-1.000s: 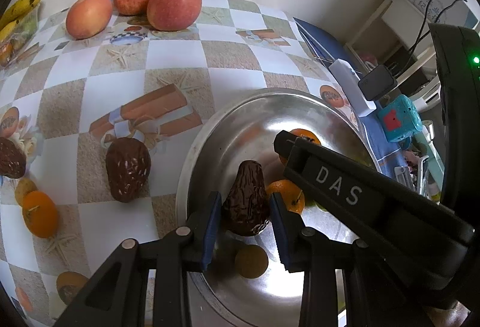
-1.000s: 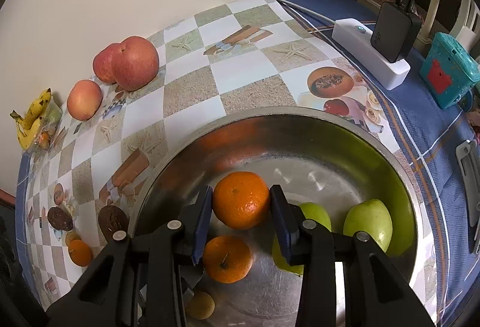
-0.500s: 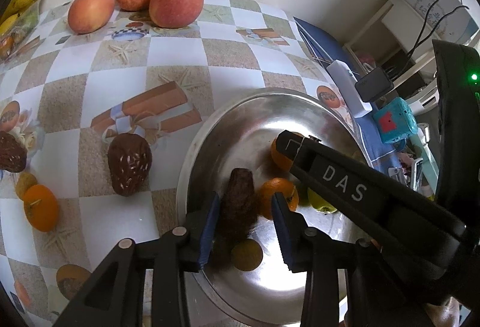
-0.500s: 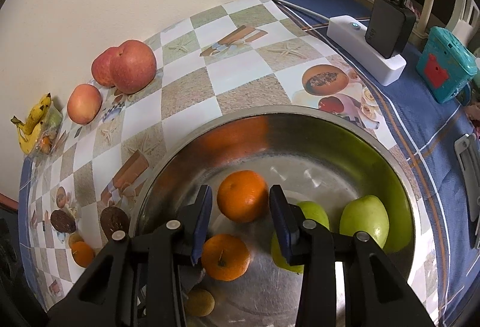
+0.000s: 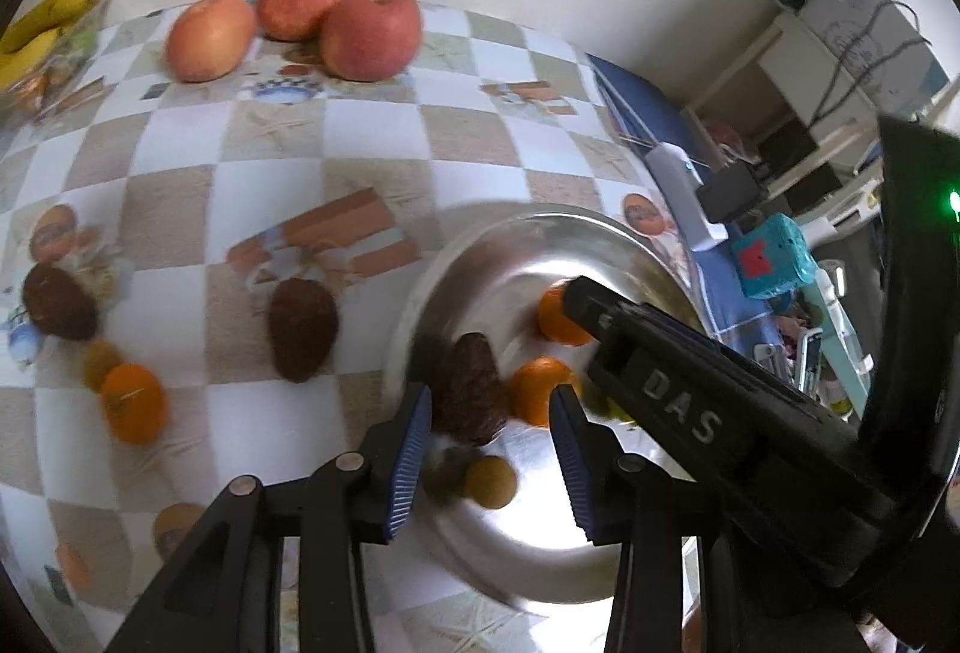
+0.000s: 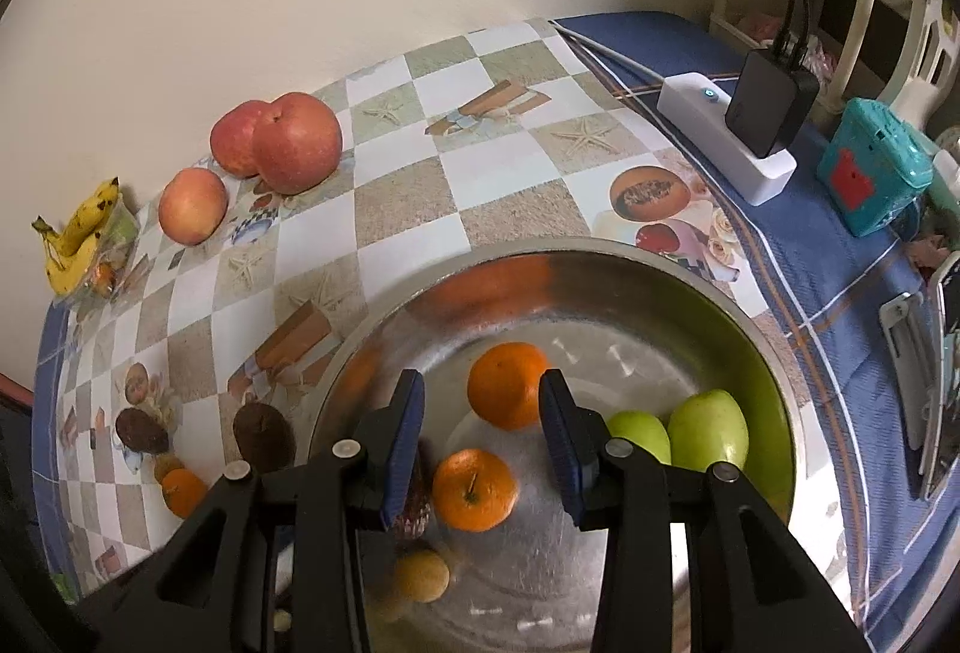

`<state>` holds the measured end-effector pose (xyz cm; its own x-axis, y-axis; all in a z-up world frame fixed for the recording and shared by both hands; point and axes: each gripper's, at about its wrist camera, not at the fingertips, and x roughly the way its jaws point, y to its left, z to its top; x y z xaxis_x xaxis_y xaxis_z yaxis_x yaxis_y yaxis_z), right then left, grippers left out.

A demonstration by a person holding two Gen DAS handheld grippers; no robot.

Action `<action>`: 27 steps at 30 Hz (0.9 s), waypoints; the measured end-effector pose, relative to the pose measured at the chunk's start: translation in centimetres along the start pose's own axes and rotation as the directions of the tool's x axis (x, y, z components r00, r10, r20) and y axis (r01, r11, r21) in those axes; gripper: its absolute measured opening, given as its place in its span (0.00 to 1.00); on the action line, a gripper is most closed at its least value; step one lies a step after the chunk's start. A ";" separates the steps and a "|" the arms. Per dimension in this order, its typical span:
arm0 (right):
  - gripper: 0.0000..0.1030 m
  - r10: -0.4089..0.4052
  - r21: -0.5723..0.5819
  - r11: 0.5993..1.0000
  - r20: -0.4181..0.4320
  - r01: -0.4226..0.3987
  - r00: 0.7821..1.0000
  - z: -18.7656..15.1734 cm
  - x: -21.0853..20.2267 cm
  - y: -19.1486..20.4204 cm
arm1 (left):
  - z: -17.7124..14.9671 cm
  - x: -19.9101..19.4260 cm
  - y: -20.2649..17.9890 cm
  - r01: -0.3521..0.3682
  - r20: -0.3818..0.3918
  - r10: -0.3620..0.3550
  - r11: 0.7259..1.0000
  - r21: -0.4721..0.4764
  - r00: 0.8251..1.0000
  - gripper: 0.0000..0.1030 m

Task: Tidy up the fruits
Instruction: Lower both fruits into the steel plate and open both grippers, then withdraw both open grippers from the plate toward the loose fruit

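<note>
A steel bowl holds two oranges, two green apples, a small yellowish fruit and a dark brown fruit. My left gripper hangs just above that dark fruit. Its jaws are opening and the pads stand clear of the fruit's sides. My right gripper hovers over the far orange, which lies on the bowl floor below the pads. The jaws are apart and grip nothing. On the cloth lie another dark fruit, an orange and red apples.
Bananas lie at the table's far left by the wall. A second dark fruit sits at the left edge. A white power strip with a black plug, a teal box and phones lie on the blue cloth to the right.
The left jaws have let go of the dark fruit, which now lies in the bowl, and that gripper has lifted. The orange under the right gripper looks smaller and farther off.
</note>
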<state>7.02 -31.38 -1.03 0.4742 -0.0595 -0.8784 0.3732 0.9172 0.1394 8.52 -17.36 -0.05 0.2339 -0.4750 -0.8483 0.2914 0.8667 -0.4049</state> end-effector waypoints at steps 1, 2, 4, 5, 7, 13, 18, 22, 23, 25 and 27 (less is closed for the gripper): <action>0.40 -0.001 -0.004 1.000 -0.003 0.001 1.000 -0.1 -0.1 0.1 | 0.0 -0.1 0.3 -0.009 -0.002 0.009 1.000 -0.007 1.000 0.44; 0.40 0.000 -0.008 1.000 -0.004 0.000 1.000 -0.2 -0.2 0.3 | 0.0 -0.3 0.6 -0.019 -0.004 0.019 1.000 -0.015 1.000 0.44; 0.40 -0.003 -0.021 1.000 -0.006 0.002 1.000 -0.3 -0.3 0.6 | 0.0 -0.7 1.3 -0.042 -0.004 0.042 0.999 -0.033 0.999 0.44; 0.40 -0.004 -0.028 1.000 -0.008 0.004 1.000 -0.4 -0.4 0.8 | 0.0 -0.8 1.7 -0.053 -0.005 0.053 0.998 -0.041 0.999 0.44; 0.40 -0.006 -0.034 0.999 -0.009 0.005 1.000 -0.5 -0.5 1.0 | 0.0 -1.2 2.5 -0.074 -0.007 0.074 0.995 -0.064 0.997 0.44; 0.40 -0.019 -0.071 0.997 -0.015 0.018 1.000 -0.8 -0.8 1.8 | 0.1 -2.1 5.1 -0.086 0.006 0.088 0.984 -0.156 0.996 0.44; 0.40 -0.020 -0.092 0.996 -0.024 0.017 1.000 -0.9 -0.6 2.4 | 0.1 -2.5 6.7 -0.134 0.012 0.139 0.969 -0.209 0.990 0.57; 0.72 -0.037 -0.110 0.993 -0.022 0.034 0.999 -1.0 -0.4 2.7 | 0.0 -2.6 7.4 -0.190 0.014 0.199 0.955 -0.227 0.980 0.82; 0.74 -0.040 -0.110 0.993 -0.020 0.038 0.999 -1.0 -0.3 2.7 | 0.0 -2.6 7.4 -0.204 0.015 0.213 0.953 -0.225 0.977 0.82; 0.75 -0.045 -0.112 0.993 -0.021 0.042 0.999 -1.0 -0.2 2.7 | -0.1 -2.6 7.7 -0.231 0.020 0.242 0.946 -0.230 0.970 0.84; 0.82 -0.052 -0.113 0.992 -0.018 0.049 0.998 -1.1 -0.1 2.6 | -0.1 -2.6 8.1 -0.249 0.017 0.261 0.937 -0.244 0.965 0.94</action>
<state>7.11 -28.59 -1.10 0.4395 -0.0997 -0.8927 0.3039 0.9517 0.0433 10.19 -9.12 -1.18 0.3173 -0.2352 -0.9187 -0.0113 0.9678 -0.2516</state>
